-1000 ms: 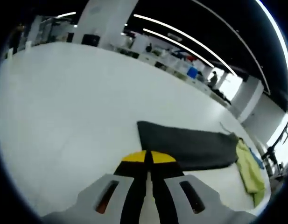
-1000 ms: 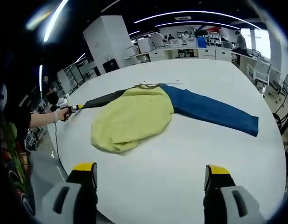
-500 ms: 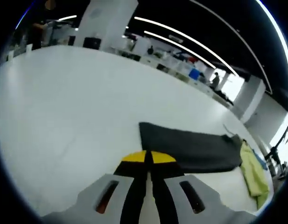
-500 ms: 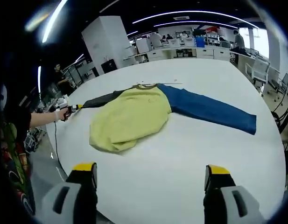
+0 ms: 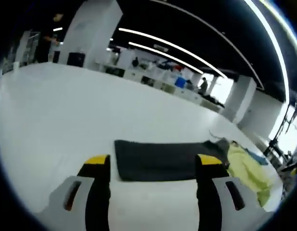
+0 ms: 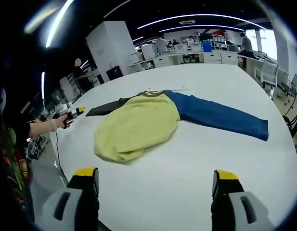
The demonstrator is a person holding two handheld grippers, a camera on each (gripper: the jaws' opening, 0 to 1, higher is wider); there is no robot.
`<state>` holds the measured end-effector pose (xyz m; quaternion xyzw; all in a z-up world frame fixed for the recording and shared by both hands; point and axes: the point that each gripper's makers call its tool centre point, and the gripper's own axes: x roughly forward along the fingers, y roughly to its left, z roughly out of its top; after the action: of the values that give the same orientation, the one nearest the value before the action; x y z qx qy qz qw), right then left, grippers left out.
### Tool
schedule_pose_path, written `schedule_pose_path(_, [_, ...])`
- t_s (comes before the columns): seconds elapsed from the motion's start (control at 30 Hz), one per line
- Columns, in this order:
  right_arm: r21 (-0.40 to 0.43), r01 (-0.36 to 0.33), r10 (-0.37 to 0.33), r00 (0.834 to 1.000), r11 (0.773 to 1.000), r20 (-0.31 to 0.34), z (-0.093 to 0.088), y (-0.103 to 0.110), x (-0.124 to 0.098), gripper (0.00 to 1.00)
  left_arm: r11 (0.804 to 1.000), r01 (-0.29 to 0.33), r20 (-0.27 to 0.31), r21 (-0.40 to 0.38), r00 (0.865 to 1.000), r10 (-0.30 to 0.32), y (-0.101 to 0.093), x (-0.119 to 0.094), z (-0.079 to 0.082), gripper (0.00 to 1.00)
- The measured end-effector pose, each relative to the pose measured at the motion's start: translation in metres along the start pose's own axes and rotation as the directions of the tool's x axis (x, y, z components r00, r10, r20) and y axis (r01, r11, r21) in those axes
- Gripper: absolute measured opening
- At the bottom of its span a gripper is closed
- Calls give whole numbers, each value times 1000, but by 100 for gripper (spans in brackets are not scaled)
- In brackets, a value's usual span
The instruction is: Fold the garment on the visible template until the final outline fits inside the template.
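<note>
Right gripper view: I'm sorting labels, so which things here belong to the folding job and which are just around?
Job: garment, its blue sleeve, dark sleeve, left gripper, right gripper.

Around: white table, office desks behind.

Dark sleeve point(image 5: 160, 160) between open gripper point(image 5: 152, 161) jaws
</note>
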<state>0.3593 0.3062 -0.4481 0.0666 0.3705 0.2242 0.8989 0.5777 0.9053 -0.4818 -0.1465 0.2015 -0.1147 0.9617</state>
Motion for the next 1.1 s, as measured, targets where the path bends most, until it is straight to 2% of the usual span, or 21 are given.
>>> schedule_pose_path(0.17, [0, -14, 14, 1000, 1000, 27, 6, 2, 2, 99, 997, 81, 31, -2, 996, -81, -37, -15, 9, 75])
schedule_pose_path(0.23, [-3, -17, 17, 999, 1000, 37, 8, 1, 2, 99, 996, 94, 37, 11, 995, -94, -48, -21, 13, 76])
schedule_pose_path(0.3, [2, -22, 22, 998, 1000, 52, 11, -1, 3, 99, 991, 127, 42, 47, 991, -129, -65, -30, 19, 77])
schedule_pose_path(0.47, [-3, -38, 38, 997, 999, 68, 14, -1, 4, 99, 977, 180, 46, 114, 982, -186, -89, -47, 29, 81])
schedule_pose_path(0.6, [-7, -46, 46, 995, 999, 85, 16, -2, 2, 99, 965, 215, 24, 151, 975, -221, -110, -64, 30, 81])
schedule_pose_path(0.73, [-16, -54, 55, 994, 998, 96, 19, -3, 1, 99, 949, 251, -12, 189, 967, -253, -128, -78, 22, 82])
schedule_pose_path(0.87, [-22, -64, 67, 991, 998, 112, 23, -2, 1, 99, 928, 309, -55, 206, 951, -305, -152, -95, 7, 81])
schedule_pose_path(1.0, [-28, -78, 81, 989, 997, 123, 25, -1, 2, 99, 912, 346, -87, 218, 938, -335, -174, -107, -12, 81])
schedule_pose_path(1.1, [-29, -90, 93, 988, 995, 127, 24, 1, 4, 99, 904, 370, -123, 216, 928, -351, -198, -116, -33, 80])
